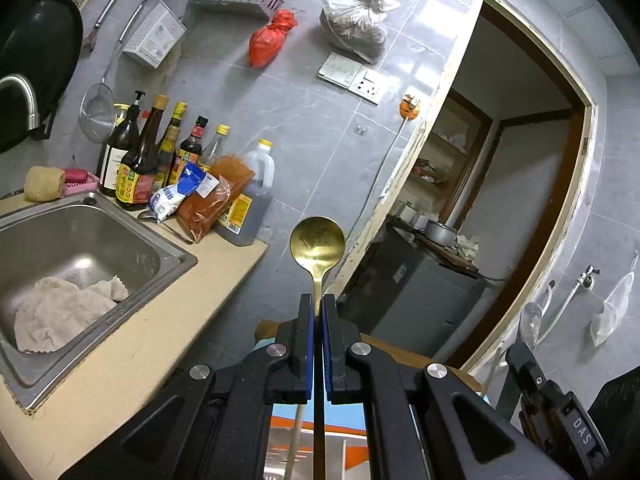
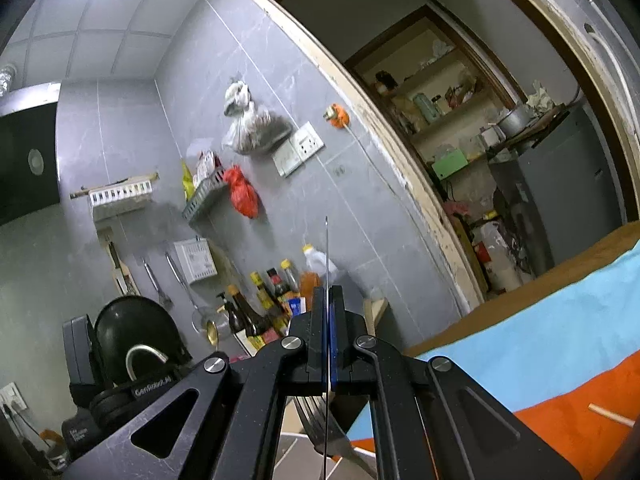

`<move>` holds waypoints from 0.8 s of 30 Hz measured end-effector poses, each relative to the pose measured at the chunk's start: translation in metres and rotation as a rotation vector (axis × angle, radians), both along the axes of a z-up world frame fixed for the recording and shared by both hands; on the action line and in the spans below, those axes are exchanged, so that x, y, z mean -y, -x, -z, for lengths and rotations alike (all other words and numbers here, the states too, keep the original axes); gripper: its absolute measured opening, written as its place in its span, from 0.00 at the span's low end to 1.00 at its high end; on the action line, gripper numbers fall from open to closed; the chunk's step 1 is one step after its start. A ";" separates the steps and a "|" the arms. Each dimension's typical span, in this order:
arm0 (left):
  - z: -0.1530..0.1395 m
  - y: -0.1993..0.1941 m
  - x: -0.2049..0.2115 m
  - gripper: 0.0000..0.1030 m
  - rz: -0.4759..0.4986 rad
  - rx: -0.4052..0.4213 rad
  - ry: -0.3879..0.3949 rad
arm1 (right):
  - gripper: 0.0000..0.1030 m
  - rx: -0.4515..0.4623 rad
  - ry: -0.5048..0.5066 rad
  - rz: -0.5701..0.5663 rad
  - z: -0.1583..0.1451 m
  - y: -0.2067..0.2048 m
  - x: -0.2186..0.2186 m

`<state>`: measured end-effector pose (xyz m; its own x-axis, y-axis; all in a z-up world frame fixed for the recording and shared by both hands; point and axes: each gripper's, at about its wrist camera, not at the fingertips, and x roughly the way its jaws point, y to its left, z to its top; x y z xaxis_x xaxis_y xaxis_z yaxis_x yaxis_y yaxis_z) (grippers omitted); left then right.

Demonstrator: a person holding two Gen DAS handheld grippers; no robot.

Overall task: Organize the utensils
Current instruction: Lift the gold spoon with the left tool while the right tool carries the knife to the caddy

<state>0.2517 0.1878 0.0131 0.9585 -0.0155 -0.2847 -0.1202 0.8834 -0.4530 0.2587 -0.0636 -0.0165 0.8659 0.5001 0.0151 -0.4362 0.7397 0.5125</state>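
My left gripper (image 1: 319, 300) is shut on the thin handle of a gold spoon (image 1: 317, 240), bowl pointing up and away, held in the air beside the counter. The spoon and left gripper also show small in the right wrist view (image 2: 211, 332). My right gripper (image 2: 328, 292) is shut on a thin metal utensil seen edge-on (image 2: 327, 248), its blade or handle rising straight above the jaws. Below the right gripper, fork tines (image 2: 316, 420) show. A pale wooden stick (image 2: 610, 414), perhaps a chopstick, lies on the orange and blue cloth (image 2: 560, 340).
A steel sink (image 1: 132, 248) with a rag (image 1: 60, 312) sits left on the beige counter (image 1: 168, 328). Several sauce bottles (image 1: 136, 160) and packets (image 1: 216, 200) stand behind it. Strainer (image 1: 98, 112), rack (image 1: 236, 0) and bags (image 1: 268, 40) hang on the tiled wall. A doorway (image 1: 520, 184) opens right.
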 end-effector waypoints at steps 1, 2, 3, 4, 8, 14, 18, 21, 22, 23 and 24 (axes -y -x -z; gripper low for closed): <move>0.001 -0.001 0.000 0.04 0.003 0.001 -0.002 | 0.01 -0.001 0.003 0.000 0.002 0.000 -0.001; 0.002 -0.002 0.001 0.04 0.005 0.003 -0.005 | 0.01 0.000 0.010 -0.002 0.004 -0.001 -0.003; 0.002 0.000 0.003 0.04 -0.001 0.012 -0.016 | 0.01 0.001 0.019 -0.006 0.006 -0.002 -0.005; 0.002 0.001 0.005 0.04 -0.004 0.021 -0.033 | 0.01 0.002 0.026 -0.006 0.007 -0.001 -0.007; 0.003 0.010 0.015 0.04 -0.020 0.068 -0.077 | 0.01 0.016 0.050 -0.003 0.011 0.001 -0.012; 0.007 0.021 0.029 0.04 -0.022 0.120 -0.157 | 0.01 0.034 0.083 0.004 0.013 0.006 -0.015; 0.009 0.022 0.034 0.04 -0.012 0.127 -0.175 | 0.01 0.032 0.094 0.007 0.013 0.007 -0.013; 0.009 0.023 0.034 0.04 -0.006 0.121 -0.180 | 0.01 0.019 0.098 0.008 0.014 0.007 -0.012; 0.009 0.023 0.033 0.04 -0.004 0.118 -0.181 | 0.01 0.014 0.097 0.008 0.013 0.007 -0.011; 0.009 0.023 0.033 0.04 0.005 0.112 -0.182 | 0.02 0.009 0.097 0.007 0.014 0.007 -0.010; 0.009 0.024 0.033 0.04 0.011 0.106 -0.182 | 0.02 0.004 0.098 0.006 0.014 0.006 -0.010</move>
<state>0.2277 0.1550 0.0041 0.9832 0.0159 -0.1817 -0.0700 0.9529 -0.2950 0.2522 -0.0541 -0.0305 0.8691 0.4938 -0.0298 -0.4333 0.7889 0.4358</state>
